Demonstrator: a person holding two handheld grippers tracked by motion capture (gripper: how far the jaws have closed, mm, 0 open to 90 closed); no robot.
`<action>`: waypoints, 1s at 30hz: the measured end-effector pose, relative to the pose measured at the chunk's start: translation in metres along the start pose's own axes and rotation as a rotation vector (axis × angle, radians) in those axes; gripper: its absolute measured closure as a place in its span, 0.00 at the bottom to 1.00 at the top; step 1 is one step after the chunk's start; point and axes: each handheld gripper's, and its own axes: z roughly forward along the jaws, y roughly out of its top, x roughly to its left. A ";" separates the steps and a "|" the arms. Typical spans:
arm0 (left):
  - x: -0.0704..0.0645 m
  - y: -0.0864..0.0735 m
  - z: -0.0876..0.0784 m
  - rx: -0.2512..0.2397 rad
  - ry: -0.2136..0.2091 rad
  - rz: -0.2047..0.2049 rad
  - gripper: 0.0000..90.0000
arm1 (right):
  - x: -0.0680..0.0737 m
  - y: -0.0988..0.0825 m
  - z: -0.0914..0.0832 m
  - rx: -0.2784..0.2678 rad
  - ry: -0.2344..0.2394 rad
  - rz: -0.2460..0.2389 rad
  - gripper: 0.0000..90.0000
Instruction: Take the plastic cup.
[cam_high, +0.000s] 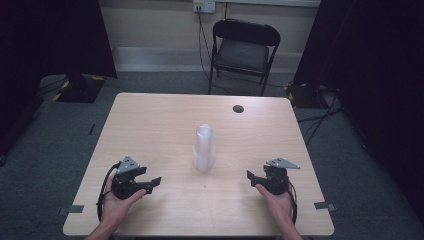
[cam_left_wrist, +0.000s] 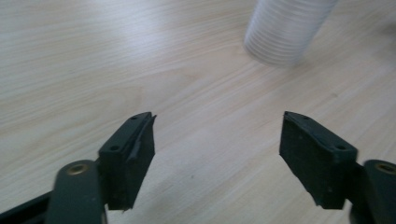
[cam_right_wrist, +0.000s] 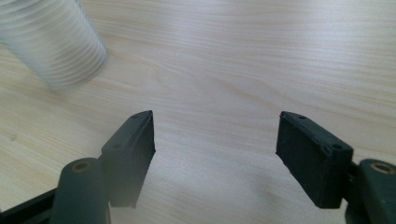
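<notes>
I'm seeing the cup stack (cam_left_wrist: 287, 28) running off the top edge | small dark spot (cam_high: 238, 108) beyond both grippers: I'm not identifying it

Left hand (cam_high: 116, 200) is holding the left tool (cam_high: 151, 184) low at the near left, jaws spread wide. Right hand (cam_high: 276, 199) is holding the right tool (cam_high: 251, 178) likewise, jaws parted, both tools angling inward.

Black folding chair (cam_high: 244, 52) on grey carpet (cam_high: 165, 82), pale wall (cam_high: 160, 22), dark curtains (cam_high: 50, 35)

A tall stack of translucent ribbed plastic cups (cam_high: 204, 148) stands mid-table on the light wooden table (cam_high: 165, 120); a small dark round disc (cam_high: 238, 108) lies at its one o'clock, well apart.
</notes>
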 end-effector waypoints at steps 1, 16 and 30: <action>0.000 0.000 0.000 -0.002 0.000 -0.008 0.29 | 0.000 0.000 0.000 -0.003 -0.001 -0.001 0.31; 0.000 0.002 0.005 0.006 -0.024 0.003 0.28 | 0.006 0.000 -0.003 -0.024 0.055 -0.011 0.38; -0.004 0.001 0.004 0.012 -0.055 0.012 0.24 | 0.022 0.006 -0.008 -0.062 0.132 -0.066 0.43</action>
